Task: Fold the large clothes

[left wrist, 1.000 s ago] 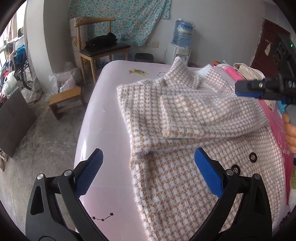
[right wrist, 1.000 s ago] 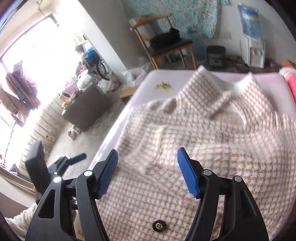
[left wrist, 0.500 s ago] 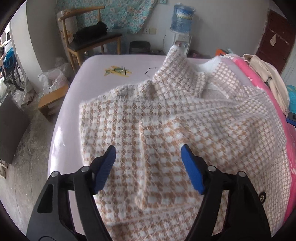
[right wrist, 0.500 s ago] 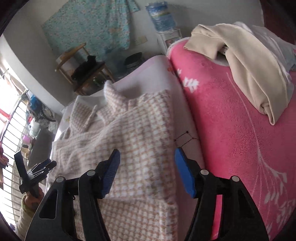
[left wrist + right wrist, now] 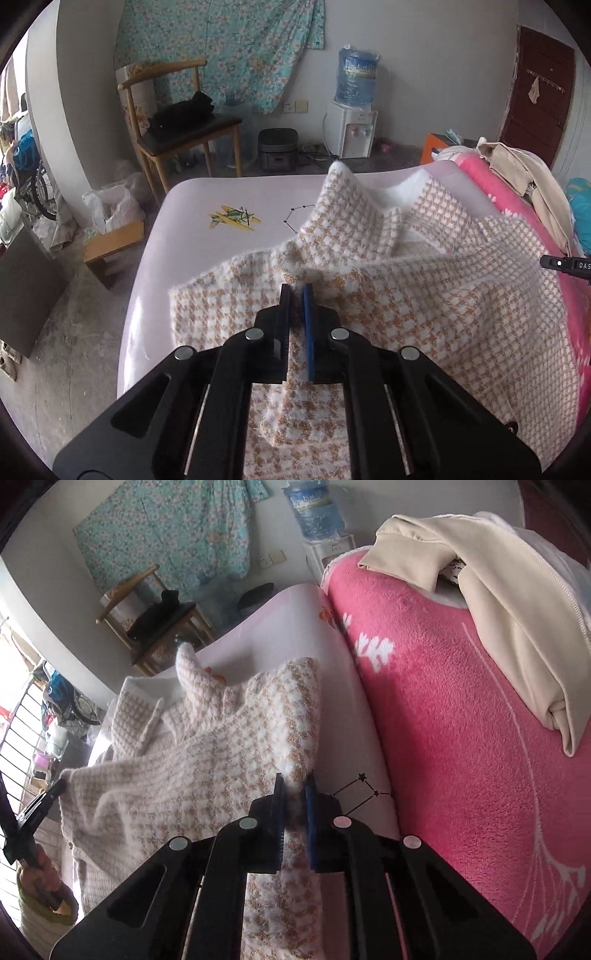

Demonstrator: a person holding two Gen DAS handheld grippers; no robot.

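Your left gripper (image 5: 296,295) is clenched on a fold of the checked coat (image 5: 424,314), with a ridge of the brown-and-white cloth pinched between the black finger and the blue pad (image 5: 307,332) and standing up from the rest of the fabric. Your right gripper (image 5: 294,786) is likewise clamped on the coat (image 5: 221,746), gripping its edge where it meets the pale pink sheet (image 5: 288,627); the cloth bunches up between the two fingers.

The coat lies spread across the sheet (image 5: 192,229) on the bed, with its collar raised in a peak toward the far end and white lining showing beside it. In the left view the tip of your right gripper (image 5: 565,264) shows at the right edge, by the coat's far side. In the right view your left gripper (image 5: 40,805) sits at the coat's opposite corner, held in your left hand (image 5: 37,871).

Just beside the coat on your right lies a bright pink blanket (image 5: 461,738) with white flower prints, and a cream garment (image 5: 517,609) is draped over its far part. A small plane print (image 5: 232,218) marks the sheet past the coat.

Beyond the bed stand a wooden chair (image 5: 177,122) with something black on its seat, a water dispenser (image 5: 354,110) with a blue bottle on top, and a floral cloth (image 5: 221,48) hung on the wall. A dark door (image 5: 539,92) is at the far right.
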